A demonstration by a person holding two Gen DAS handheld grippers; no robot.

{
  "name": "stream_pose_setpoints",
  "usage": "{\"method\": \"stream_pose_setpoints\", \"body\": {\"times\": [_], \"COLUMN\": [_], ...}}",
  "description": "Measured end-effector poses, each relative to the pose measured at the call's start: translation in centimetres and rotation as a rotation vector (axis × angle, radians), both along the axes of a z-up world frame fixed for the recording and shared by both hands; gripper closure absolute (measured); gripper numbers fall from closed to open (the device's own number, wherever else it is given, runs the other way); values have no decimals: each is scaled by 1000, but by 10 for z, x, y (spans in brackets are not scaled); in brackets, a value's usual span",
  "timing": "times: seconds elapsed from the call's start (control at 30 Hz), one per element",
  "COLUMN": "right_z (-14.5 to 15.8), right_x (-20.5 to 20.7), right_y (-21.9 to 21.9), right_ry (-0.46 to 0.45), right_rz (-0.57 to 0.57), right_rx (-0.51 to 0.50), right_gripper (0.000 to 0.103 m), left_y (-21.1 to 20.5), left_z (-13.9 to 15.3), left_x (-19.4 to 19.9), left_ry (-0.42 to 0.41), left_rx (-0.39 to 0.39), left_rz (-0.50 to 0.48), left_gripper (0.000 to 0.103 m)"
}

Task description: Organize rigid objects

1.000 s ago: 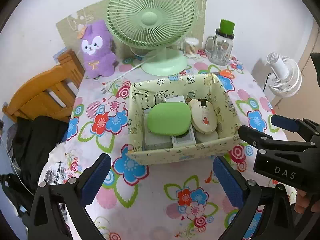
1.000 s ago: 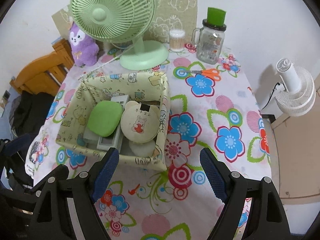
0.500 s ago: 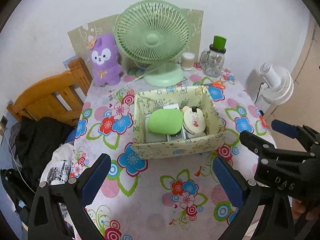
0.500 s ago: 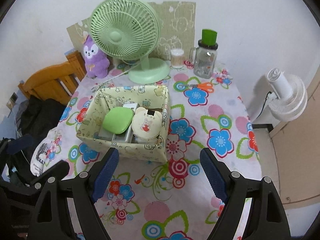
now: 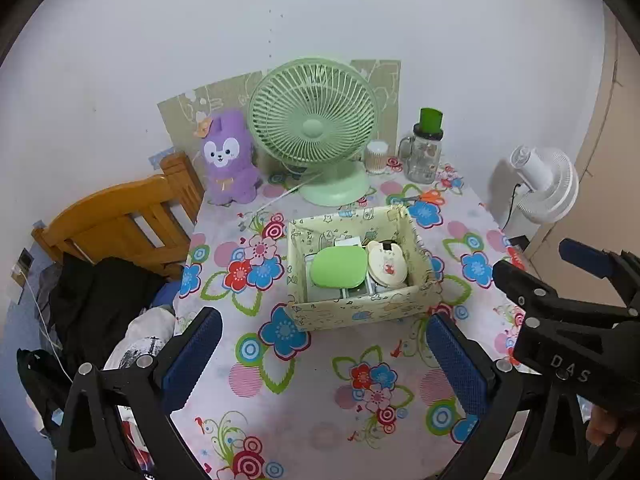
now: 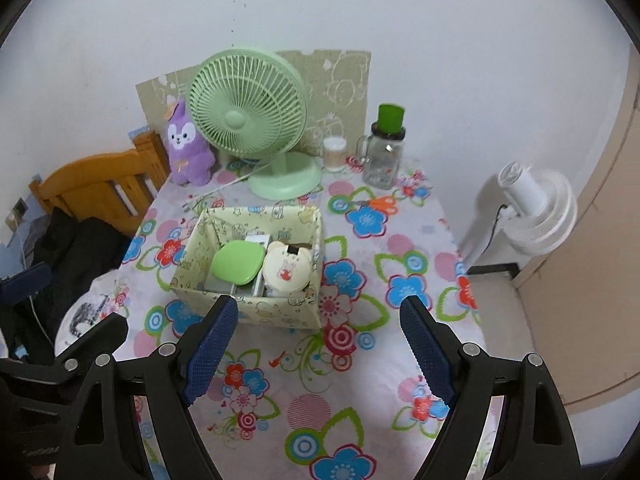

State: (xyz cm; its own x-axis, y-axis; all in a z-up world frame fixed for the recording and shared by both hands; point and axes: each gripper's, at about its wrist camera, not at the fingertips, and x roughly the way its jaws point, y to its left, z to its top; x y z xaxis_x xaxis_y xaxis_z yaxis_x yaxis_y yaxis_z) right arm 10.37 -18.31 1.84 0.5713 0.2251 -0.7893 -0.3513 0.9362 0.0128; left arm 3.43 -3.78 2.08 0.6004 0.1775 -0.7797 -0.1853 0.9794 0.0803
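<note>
White wall behind; flowered tabletop (image 5: 280, 392) in front of me, wooden chair (image 5: 116, 220) at its left edge. Largest item on it: green desk fan (image 5: 316, 128) at the back, purple plush (image 5: 226, 160) beside it, glass jar with green lid (image 5: 424, 152) to the other side. Mid-table sits the patterned storage box (image 6: 256, 312), and the rigid objects lie inside it: a green case (image 6: 238, 261) on top of flat grey pieces, touching a cream bear-shaped compact (image 6: 286, 272). Orange scissors (image 6: 380, 202) lie outside the box, near the jar. I hold both tools above the near edge, well apart from the box. Left gripper (image 5: 320, 356) has its jaws spread, nothing between them; right gripper (image 6: 316, 356) likewise wide and empty. Judgement: case and compact look light, hard, smooth-shelled, so likely slippery; I would pinch each across its short sides. Box walls look thin and floppy; avoid lifting by them. Task seems nearly done.
</note>
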Motion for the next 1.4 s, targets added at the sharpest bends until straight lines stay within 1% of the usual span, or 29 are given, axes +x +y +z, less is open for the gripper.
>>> {"method": "stream_pose_setpoints", "body": {"times": [0.2,0.33,0.57,0.8,1.03,1.4], "right_z": [16,27,41,42,45,45], "right_x": [-14,-26,-45,-50,-50,-50], "right_y": [-7,-8,-10,-13,-13,-14], "right_ry": [12,-22,-91,-85,-109,-111], "right_rz": [-9,0,-10,-16,-17,-27], "right_rx": [38,42,35,56,57,63], "right_gripper": [18,18,17,17,17,17], "left_y": [1,1,-3,-1,1,1], "left_z": [15,22,32,33,37,37], "left_x": [-12,-20,-36,-41,-42,-43], "left_ry": [-25,-39,-72,-88,-101,-110], "left_rx": [-28,-33,-3,-31,-43,-37], "left_rz": [2,2,6,1,9,2], "left_gripper": [0,0,0,0,0,0]}}
